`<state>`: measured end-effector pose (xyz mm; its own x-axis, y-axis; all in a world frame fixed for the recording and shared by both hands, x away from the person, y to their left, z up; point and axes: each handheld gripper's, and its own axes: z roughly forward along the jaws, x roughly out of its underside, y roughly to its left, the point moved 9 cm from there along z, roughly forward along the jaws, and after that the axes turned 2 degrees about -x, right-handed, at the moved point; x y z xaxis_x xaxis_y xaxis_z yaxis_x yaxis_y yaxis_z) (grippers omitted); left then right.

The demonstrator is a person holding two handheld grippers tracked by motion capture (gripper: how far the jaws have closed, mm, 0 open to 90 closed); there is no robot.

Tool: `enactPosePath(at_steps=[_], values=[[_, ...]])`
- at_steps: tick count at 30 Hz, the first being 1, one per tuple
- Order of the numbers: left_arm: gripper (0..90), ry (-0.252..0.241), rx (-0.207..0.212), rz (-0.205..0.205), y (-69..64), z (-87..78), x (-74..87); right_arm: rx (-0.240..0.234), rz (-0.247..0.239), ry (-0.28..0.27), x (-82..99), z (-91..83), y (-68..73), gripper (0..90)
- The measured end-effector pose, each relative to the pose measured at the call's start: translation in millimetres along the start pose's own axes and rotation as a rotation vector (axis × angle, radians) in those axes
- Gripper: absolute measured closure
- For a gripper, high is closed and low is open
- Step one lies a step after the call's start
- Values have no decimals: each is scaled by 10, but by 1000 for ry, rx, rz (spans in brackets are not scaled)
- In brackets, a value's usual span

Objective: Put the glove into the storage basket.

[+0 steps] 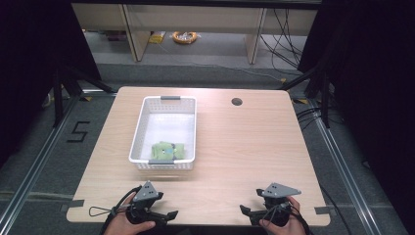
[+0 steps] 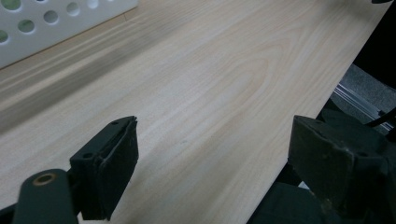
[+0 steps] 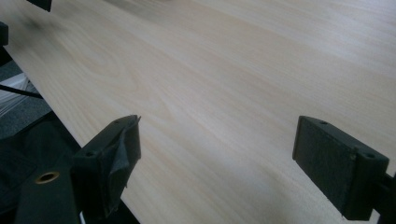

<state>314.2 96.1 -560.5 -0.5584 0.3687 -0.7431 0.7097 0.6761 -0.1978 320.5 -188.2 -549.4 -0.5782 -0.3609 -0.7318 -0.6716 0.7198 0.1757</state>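
A white perforated basket [image 1: 139, 128] stands on the left half of the wooden table [image 1: 244, 142], and a green packet [image 1: 168, 151] lies in its near end. My left gripper [image 1: 171, 215] rests at the table's front edge, left of centre, jaws pointing right and open over bare wood. My right gripper [image 1: 243, 210] sits at the front edge on the right, jaws pointing left, open with nothing between them. In the left gripper view my left gripper [image 2: 212, 154] has the basket wall [image 2: 42, 23] at the top left. In the right gripper view my right gripper [image 3: 217, 158] stands wide over plain tabletop.
A round cable hole [image 1: 237, 102] sits near the table's far edge. Beyond the table are furniture legs and a yellow coil [image 1: 184, 36] on the floor. Metal floor rails [image 1: 39, 161] run along both sides.
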Motion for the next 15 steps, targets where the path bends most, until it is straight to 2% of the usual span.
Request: enactPosePath(at_steps=[1,2,3,4,5,6,7,8,9,10,11,12,13,14,15], values=[[159,8,-2,-4,-5,-7,12,-13,-4,-1,15,-1,8,160],[159,9,2,12,-4,-8,16,-1,-3,-6,29,-5,3,160],[159,29,3,35,8,-16,37,-11,-5,-2,47,-6,11,160],[159,37,-10,34,20,-10,48,4,10,0,65,-17,18,160],[159,37,-14,32,24,0,51,-6,-3,10,85,-22,19,160],[159,40,-15,36,31,5,58,-4,8,13,99,-23,29,161],[159,50,-18,33,37,5,69,6,-7,12,107,-28,13,160],[159,40,-17,16,28,16,65,3,17,20,126,-32,36,160],[159,51,-25,12,46,22,82,0,-12,19,126,-27,16,161],[159,57,-18,11,38,17,84,-3,-3,21,132,-27,18,161],[159,61,-20,31,49,12,87,-3,-2,22,135,-26,15,161],[159,61,-28,17,51,23,90,-1,-2,24,137,-24,9,160],[159,55,-25,22,40,20,84,6,-1,26,139,-27,2,161],[159,66,-17,44,42,15,90,8,1,18,136,-19,-2,161],[159,65,-16,40,37,21,92,9,3,23,138,-24,-2,161]])
